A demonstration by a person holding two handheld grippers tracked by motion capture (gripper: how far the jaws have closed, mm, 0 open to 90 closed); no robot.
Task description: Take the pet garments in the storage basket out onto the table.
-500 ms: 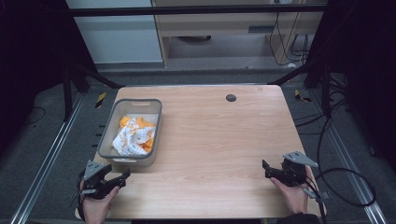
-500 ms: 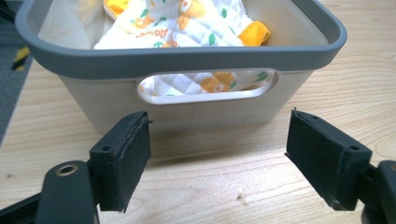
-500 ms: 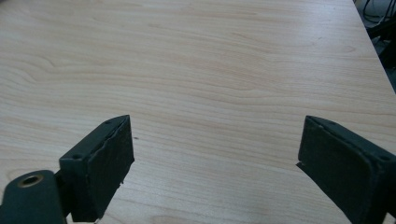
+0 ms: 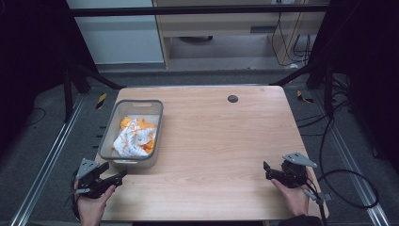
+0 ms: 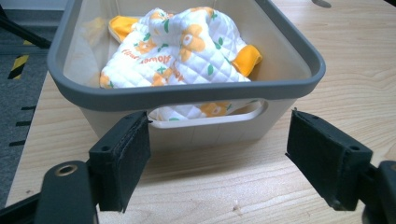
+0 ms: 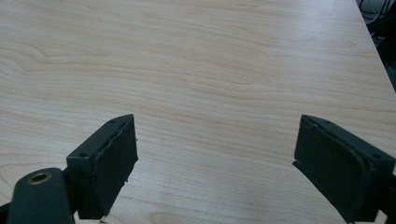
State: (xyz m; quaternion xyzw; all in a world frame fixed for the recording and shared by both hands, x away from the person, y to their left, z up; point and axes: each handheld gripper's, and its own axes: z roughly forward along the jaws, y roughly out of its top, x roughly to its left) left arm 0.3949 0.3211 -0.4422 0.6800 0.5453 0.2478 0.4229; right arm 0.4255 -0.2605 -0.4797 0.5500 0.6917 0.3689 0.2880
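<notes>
Presently, item one: your left gripper (image 4: 123,175), at the near left corner of the table (image 4: 221,141), jaws spread wide and holding nothing; its own view puts both black padded jaws just short of the bin (image 5: 187,88), facing the slotted handle in its near wall. Item two: your right gripper (image 4: 266,171), near the right edge, jaws likewise wide apart and empty over bare wood; its own view offers pale grain and the table's far right corner, which the high view places well apart from the bin. Item three: the bin, grey plastic, rectangular with rounded corners and a thick rolled rim, standing on the left side of the table close to its left edge. Item four: the cloth (image 5: 182,56), quilted white fabric printed with orange flowers and green leaves, orange trim, lying crumpled inside the bin; the left gripper view shows its stitching and a fold through the handle slot, where the high view gives you a small bundle only. Item five: open room, a broad stretch of smooth wood between bin and right gripper; a dark round grommet (image 4: 232,98) sits near the far edge.
</notes>
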